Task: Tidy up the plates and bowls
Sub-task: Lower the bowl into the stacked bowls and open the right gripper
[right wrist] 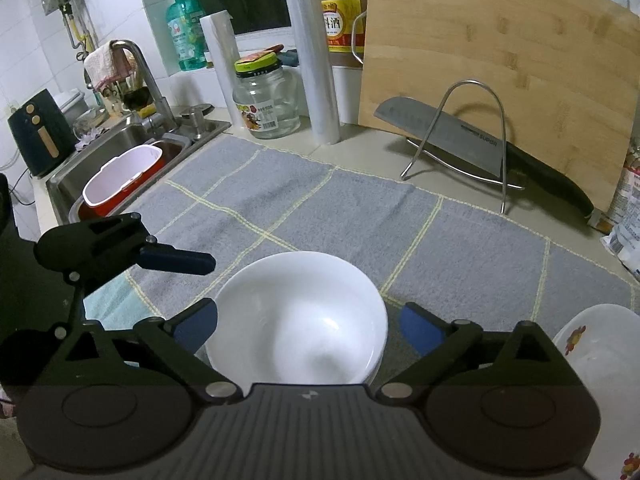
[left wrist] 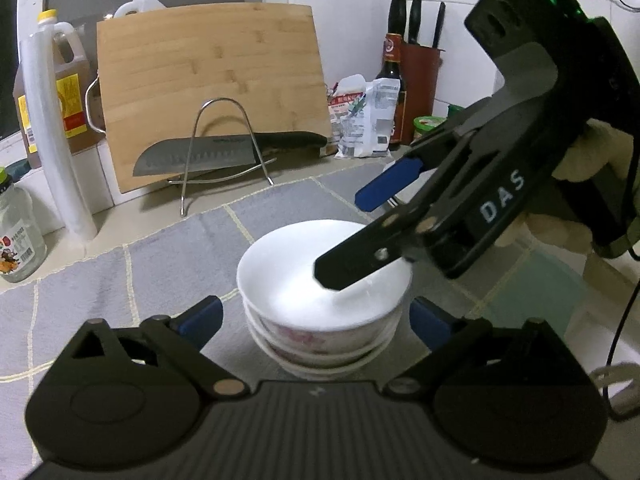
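- Left wrist view: the stack of bowls [left wrist: 324,304] sits on the grey cloth [left wrist: 168,280]; the left gripper [left wrist: 316,320] is wide open, one blue pad on each side of the stack, not pressing on it; the right gripper [left wrist: 344,240] is open too, with one finger over the top bowl and nothing held; I think the good way now is to lift both tools straight up, slowly, so the stack does not tip.
- Right wrist view: the right gripper [right wrist: 310,324] is spread wide around the white top bowl [right wrist: 300,320], holding nothing; another bowl [right wrist: 600,360] waits near on the right, maybe the next one to stack.
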### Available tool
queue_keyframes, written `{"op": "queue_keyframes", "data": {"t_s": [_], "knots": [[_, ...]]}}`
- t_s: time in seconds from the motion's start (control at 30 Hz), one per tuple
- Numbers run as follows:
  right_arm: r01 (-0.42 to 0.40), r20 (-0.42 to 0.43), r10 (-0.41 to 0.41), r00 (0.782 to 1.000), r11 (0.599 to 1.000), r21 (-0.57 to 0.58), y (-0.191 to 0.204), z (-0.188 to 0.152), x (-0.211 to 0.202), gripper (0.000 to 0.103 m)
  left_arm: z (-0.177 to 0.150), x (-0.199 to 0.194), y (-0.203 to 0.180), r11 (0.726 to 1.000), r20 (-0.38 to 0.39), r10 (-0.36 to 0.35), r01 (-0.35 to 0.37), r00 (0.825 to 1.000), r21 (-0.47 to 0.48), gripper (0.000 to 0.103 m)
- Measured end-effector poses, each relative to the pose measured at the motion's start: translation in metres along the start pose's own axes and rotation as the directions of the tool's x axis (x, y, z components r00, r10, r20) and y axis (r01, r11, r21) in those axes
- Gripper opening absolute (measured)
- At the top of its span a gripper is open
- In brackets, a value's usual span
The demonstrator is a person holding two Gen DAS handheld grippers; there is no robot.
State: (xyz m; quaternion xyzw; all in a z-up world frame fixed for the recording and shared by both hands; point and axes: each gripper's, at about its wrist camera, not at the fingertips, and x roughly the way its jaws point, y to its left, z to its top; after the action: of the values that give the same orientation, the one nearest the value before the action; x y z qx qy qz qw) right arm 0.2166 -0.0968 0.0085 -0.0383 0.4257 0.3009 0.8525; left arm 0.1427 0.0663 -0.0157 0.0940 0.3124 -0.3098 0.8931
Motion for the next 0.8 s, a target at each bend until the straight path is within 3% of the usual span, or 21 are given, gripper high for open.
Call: {"op": "queue_keyframes", "data": {"t_s": [0.47,0.8], "knots": [[0.024,0.009,-0.024,1.000,1.000,-0.018,0.004,-0.009,-0.011,0.103,-0.013,-0.001,0.013,0.999,-0.083,-0.032,0.033,0.996,0.014,0.099],[0.030,-0.016,-0.031,0.999,0.999,-0.043,0.004,-0.035,-0.022,0.103,-0.027,0.024,0.019,0.998,-0.200,-0.066,0.069,0.978,0.011,0.099]]}}
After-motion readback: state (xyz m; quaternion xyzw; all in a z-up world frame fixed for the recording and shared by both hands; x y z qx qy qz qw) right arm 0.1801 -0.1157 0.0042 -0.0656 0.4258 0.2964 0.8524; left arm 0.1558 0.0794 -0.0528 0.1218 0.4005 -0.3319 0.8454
